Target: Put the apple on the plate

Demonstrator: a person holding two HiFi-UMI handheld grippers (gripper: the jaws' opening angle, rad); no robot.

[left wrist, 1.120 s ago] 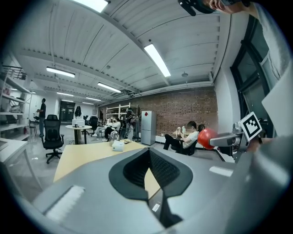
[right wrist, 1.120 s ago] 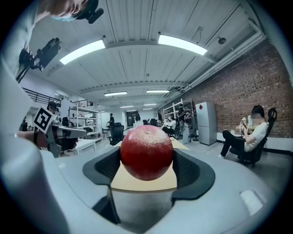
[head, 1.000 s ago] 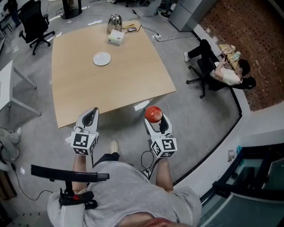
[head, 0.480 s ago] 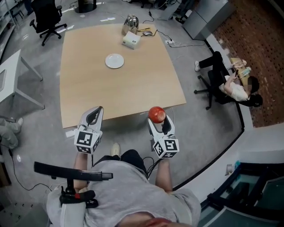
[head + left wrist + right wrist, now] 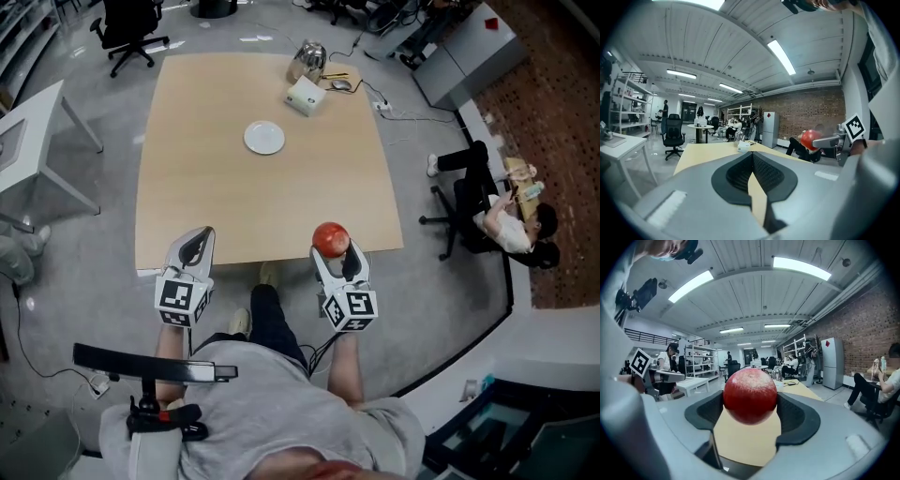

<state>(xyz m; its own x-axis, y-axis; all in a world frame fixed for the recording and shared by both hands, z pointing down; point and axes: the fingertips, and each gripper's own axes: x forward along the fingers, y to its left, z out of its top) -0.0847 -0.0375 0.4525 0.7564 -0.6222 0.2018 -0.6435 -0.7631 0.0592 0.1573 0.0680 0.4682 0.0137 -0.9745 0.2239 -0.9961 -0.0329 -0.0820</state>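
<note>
Closer than a second ago, the table (image 5: pixel 206 202) now has its near edge right by both grippers. The right gripper (image 5: pixel 331 249) is clamped on the red apple (image 5: pixel 330 238), which sits between its jaw tips and, in the head view, shows over the table's near right edge. The left gripper (image 5: pixel 193 246) is level with it, clenched on nothing. The white plate (image 5: pixel 264 138) lies towards the table's far side, well apart from the apple. A white box (image 5: pixel 306 96) and a silvery pot (image 5: pixel 307 58) stand at the far right corner.
</note>
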